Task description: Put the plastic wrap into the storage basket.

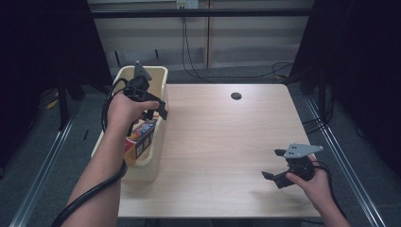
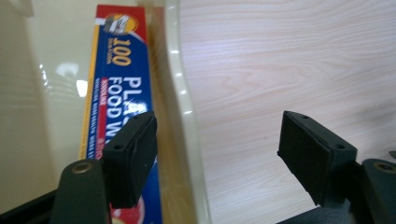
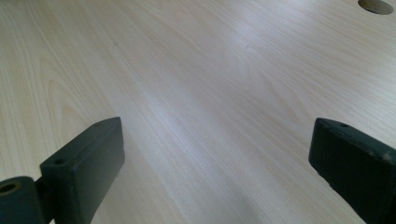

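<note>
A: The left claw (image 1: 152, 108) hangs over the cream bin (image 1: 155, 153) at about nine o'clock on the table (image 1: 222, 142), and its jaws stand apart with nothing between them. In the left gripper view one pad sits over the box, the other over bare wood beyond the bin's rim.

B: And the box itself?

A: The plastic wrap box (image 1: 140, 138) lies inside the bin, leaning along the wall nearest the table. It is long and narrow, blue with a red end and yellow edging (image 2: 122, 88).

B: How would it handle?

A: Probably light: thin cardboard around a roll. It looks stiff along its length, but the side panels would likely dent under a hard squeeze. The printed surface seems glossy, so it could slip between smooth pads.

B: Where should a claw take it?

A: Across the narrow width, near the middle of its length, so it does not tip. The bin wall crowds one side, so the upper end that stands clear may be the easier place.

B: The other claw?

A: The right claw (image 1: 275, 164) rests near four o'clock, jaws spread wide over bare table (image 3: 196, 93), gripping nothing, well apart from the bin.
</note>
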{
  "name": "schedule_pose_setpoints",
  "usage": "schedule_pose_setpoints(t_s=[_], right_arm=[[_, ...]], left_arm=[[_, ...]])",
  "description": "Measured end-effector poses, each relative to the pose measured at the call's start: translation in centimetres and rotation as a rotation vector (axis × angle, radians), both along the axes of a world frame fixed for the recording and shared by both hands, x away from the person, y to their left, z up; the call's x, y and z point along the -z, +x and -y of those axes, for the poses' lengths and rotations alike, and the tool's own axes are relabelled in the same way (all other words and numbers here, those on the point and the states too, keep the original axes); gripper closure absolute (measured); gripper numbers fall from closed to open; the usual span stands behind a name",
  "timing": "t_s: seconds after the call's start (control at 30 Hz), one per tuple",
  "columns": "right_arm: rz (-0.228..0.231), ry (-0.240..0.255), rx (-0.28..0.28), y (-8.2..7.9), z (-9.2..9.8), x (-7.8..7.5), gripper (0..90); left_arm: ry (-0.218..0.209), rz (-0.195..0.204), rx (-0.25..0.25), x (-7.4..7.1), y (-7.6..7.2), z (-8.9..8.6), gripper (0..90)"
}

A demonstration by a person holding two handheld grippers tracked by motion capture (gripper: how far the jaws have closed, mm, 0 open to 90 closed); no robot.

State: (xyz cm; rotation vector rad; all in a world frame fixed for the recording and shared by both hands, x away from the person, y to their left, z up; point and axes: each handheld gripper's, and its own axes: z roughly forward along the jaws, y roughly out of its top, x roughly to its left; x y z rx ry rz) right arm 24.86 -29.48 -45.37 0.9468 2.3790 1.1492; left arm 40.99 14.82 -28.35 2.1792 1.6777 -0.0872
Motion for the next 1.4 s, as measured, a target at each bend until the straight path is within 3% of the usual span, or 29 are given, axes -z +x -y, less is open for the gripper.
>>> schedule_pose_setpoints(t_s=[0.53,0.97,1.4], right_arm=[[0.003,0.0,-0.007,-0.1,-0.1,0.0,3.5],[0.0,0.001,-0.012,-0.1,-0.2,-0.1,3.5],[0.002,-0.001,-0.007,-0.1,-0.2,0.0,3.5]], left_arm=[[-0.05,0.07,0.106,0.5,-0.5,3.2,17.9],[-0.066,0.091,0.178,1.6,-0.8,5.8,16.1],[-0.095,0.081,0.235,3.4,-1.2,8.1,15.3]])
